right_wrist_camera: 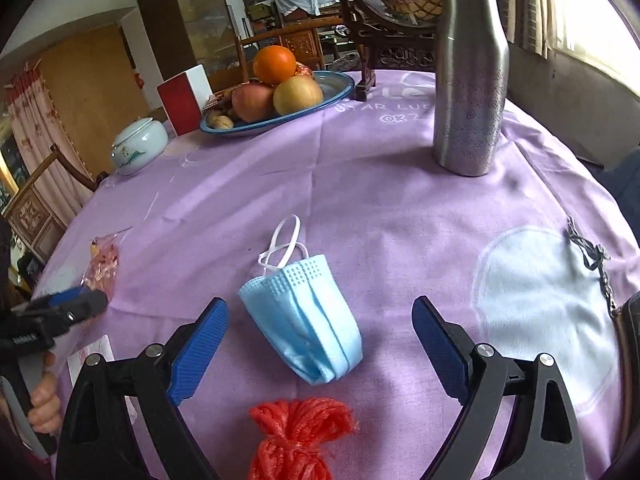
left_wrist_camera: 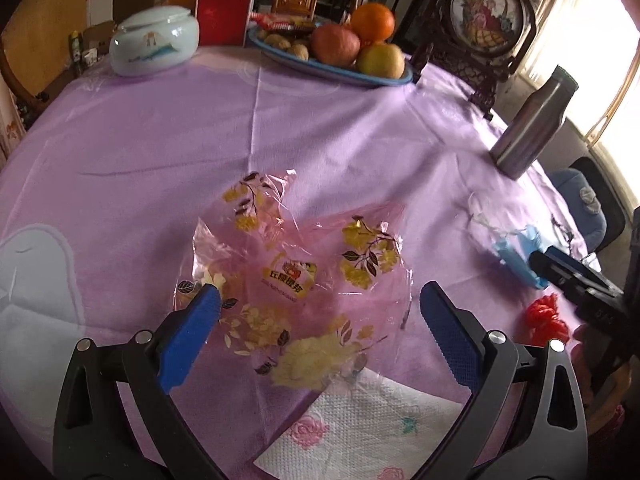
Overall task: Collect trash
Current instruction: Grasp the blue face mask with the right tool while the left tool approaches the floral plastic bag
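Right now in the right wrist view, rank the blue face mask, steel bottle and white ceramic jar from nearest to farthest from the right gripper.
1. Crumpled blue face mask, between the open right gripper fingers.
2. Tall steel bottle, ahead, right.
3. White lidded ceramic jar, far left.

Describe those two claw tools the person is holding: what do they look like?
Both match. The left claw and the right claw each have two black plastic arms with cut-out holes and round silver rivets at the joints. Each arm ends in a flat blue finger pad with a dotted grip texture. No cables or sleeves show.
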`<state>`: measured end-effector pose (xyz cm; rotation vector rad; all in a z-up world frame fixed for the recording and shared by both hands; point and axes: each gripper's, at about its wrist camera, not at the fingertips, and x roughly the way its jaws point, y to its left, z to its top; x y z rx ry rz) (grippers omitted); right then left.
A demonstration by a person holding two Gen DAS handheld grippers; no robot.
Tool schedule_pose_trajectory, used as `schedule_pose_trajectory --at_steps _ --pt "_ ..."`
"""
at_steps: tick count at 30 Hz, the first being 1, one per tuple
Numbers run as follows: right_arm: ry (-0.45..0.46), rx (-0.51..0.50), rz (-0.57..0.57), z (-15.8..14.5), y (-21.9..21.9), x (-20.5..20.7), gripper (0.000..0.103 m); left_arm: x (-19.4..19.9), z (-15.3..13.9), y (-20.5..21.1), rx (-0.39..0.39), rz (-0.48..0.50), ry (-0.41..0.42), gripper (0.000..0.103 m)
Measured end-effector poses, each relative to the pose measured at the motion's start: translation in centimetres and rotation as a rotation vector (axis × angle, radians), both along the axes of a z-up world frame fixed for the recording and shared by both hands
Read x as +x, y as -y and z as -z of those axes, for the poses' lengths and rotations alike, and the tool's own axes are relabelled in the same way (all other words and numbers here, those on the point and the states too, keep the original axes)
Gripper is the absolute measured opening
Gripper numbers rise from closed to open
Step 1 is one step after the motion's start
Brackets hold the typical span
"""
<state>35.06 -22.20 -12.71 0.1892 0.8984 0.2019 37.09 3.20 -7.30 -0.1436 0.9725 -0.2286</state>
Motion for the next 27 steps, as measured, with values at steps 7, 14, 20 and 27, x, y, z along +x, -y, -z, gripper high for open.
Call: schedule_pose_trajectory --at_steps 7,14,20,27 --pt "-0.036 -0.008 -0.001 0.9 -0.1 0.4 0.071 -0.2 -0.3 -0.7 0.026 -0.046 0.025 0.097" --pt "0.005 0.054 0.0 0.1 0.6 0.0 0.022 -1.4 -2.7 -2.5 -0.017 -0.096 0.123 0.096" --pt "0.033 0.089 0.014 -0.6 1.4 -0.3 0.022 -1.0 -2.6 -2.8 0.014 -0.126 0.127 0.096" --pt "0.005 0.084 0.004 -0.2 1.2 -0.2 0.022 0.4 -0.2 -1.5 0.041 -0.061 0.03 0.097"
